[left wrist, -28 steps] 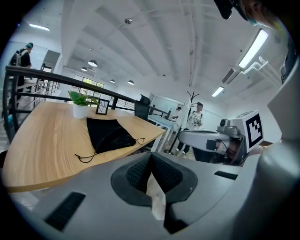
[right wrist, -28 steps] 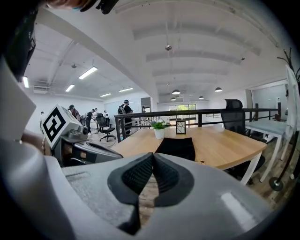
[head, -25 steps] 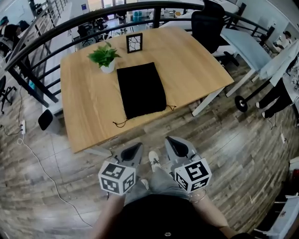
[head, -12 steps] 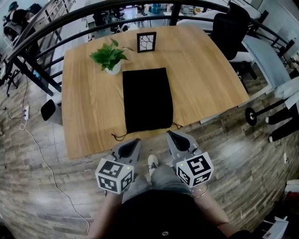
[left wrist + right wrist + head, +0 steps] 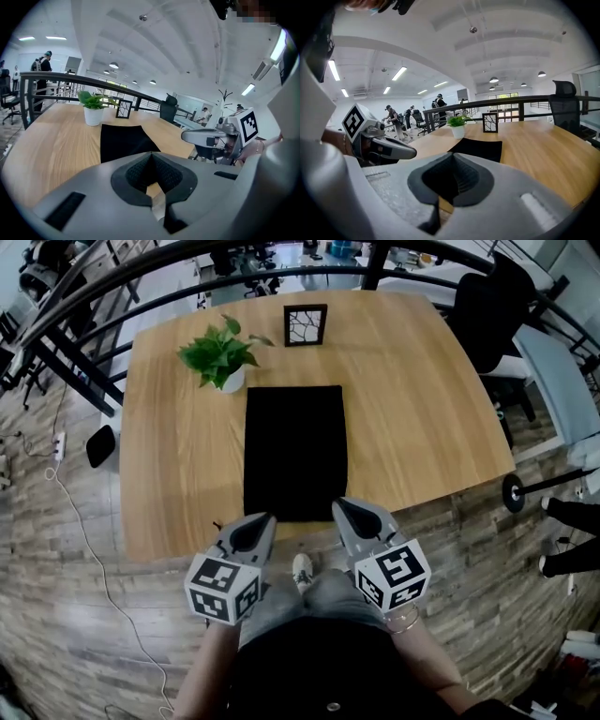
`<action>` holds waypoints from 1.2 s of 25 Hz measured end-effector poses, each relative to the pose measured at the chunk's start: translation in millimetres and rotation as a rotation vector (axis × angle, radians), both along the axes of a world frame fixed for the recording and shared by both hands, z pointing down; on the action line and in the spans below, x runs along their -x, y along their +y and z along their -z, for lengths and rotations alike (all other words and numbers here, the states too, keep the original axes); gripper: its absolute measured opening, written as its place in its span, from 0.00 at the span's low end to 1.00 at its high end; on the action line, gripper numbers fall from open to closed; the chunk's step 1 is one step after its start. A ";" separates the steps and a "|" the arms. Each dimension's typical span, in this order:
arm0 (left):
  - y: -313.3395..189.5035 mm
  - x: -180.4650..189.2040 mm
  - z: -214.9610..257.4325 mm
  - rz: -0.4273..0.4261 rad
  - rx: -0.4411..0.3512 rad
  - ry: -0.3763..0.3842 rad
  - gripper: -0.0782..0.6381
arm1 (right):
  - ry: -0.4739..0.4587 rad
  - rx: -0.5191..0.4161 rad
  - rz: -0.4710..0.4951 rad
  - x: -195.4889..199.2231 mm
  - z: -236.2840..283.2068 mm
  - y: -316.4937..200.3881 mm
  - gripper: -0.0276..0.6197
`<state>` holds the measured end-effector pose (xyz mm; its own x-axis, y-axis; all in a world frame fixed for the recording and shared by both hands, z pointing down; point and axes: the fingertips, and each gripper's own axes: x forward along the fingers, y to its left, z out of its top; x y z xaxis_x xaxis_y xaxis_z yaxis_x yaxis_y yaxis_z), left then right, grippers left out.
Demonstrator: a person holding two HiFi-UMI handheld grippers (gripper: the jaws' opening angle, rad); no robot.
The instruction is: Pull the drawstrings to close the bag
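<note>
A flat black drawstring bag [image 5: 295, 451] lies lengthwise on the wooden table [image 5: 422, 418], its near end by the front edge. Both grippers hover side by side over that edge. My left gripper [image 5: 255, 522] is just left of the bag's near end, shut and empty. My right gripper [image 5: 343, 509] is at the near right corner, also shut and empty. The drawstrings do not show here. The bag [image 5: 123, 140] lies ahead in the left gripper view, past the shut left gripper [image 5: 151, 157]. In the right gripper view the bag [image 5: 480, 149] lies beyond the shut right gripper [image 5: 452, 157].
A potted plant [image 5: 221, 356] stands just past the bag's far left corner, and a small picture frame [image 5: 306, 324] beyond it. A dark railing [image 5: 112, 296] curves behind the table. An office chair [image 5: 487, 315] sits at the right. A cable [image 5: 84, 549] trails on the floor.
The view has closed in on the table. Both grippers, earlier over the floor short of the table, now reach its front edge at the bag's near end. Both stayed shut.
</note>
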<state>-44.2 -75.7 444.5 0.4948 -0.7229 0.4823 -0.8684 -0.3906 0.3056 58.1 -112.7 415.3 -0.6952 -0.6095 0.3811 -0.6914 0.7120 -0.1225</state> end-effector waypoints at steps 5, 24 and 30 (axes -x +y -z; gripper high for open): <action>-2.9 -3.6 -6.8 0.012 0.033 0.000 0.13 | -0.009 0.036 0.027 -4.7 -10.6 -5.8 0.04; -2.0 15.1 -20.1 -0.017 0.091 0.000 0.13 | -0.016 0.053 -0.049 -1.1 -14.8 -10.7 0.04; 2.0 29.0 -27.2 -0.047 0.116 -0.006 0.13 | -0.003 0.092 -0.083 4.9 -23.2 -4.4 0.04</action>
<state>-73.2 -73.8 471.6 0.5237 -0.6383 0.5642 -0.8519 -0.3934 0.3457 53.2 -117.1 438.5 -0.6451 -0.6275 0.4360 -0.7470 0.6379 -0.1872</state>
